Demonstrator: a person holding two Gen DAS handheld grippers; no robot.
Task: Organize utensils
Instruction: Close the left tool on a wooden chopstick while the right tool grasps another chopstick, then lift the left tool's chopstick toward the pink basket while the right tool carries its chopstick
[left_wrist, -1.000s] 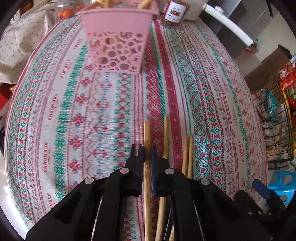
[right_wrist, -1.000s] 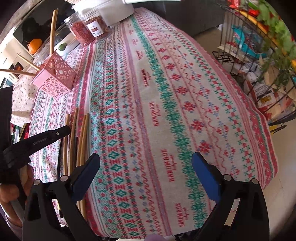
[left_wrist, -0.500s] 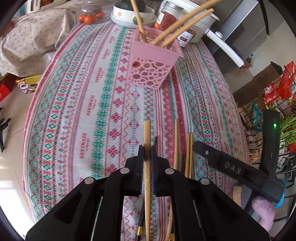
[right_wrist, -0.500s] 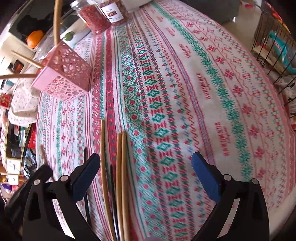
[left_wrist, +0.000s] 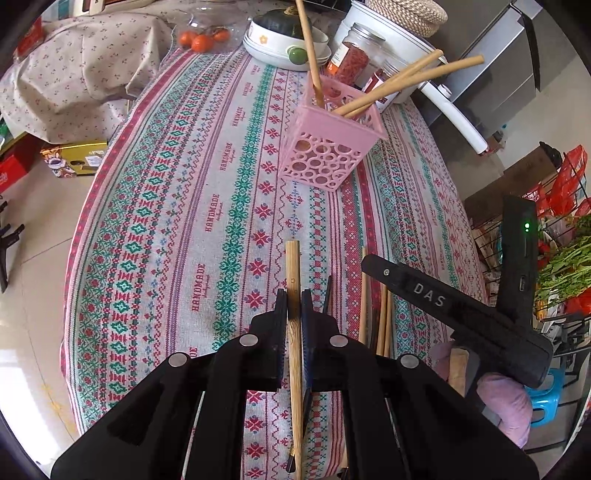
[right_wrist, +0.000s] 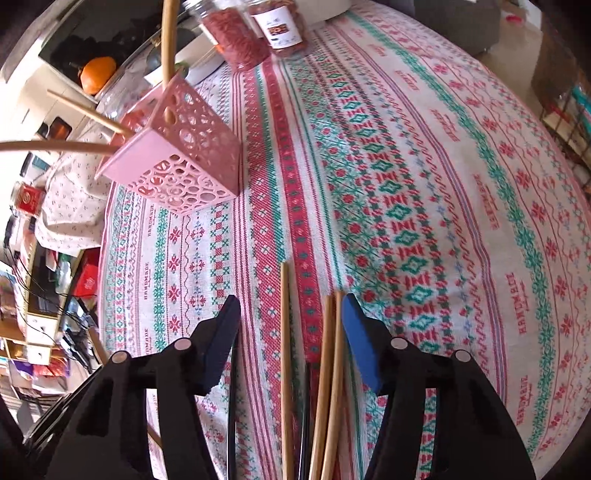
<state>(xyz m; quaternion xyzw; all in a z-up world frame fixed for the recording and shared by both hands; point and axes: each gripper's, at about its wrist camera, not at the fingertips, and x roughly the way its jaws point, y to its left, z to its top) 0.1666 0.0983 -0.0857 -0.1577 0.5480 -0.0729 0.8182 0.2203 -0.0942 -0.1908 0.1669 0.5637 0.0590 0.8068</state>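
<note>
The wooden chopstick (left_wrist: 293, 280) sits pinched between the pressed-together fingers of the left gripper (left_wrist: 294, 306), its long axis running straight ahead along the fingers and lifted, it seems, off the tablecloth (left_wrist: 184, 221). The pink holder (left_wrist: 327, 147) stands ahead and slightly right, three sticks already leaning in it, with bare cloth between. The right gripper (right_wrist: 290, 317) hangs spread over the remaining chopsticks (right_wrist: 328, 369), which lie lengthwise between its fingers near the table's front edge; whether it touches them is unclear.

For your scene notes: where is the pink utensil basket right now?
Pink basket stands on the tablecloth at the far end, near the jars, holding three chopsticks.
</note>
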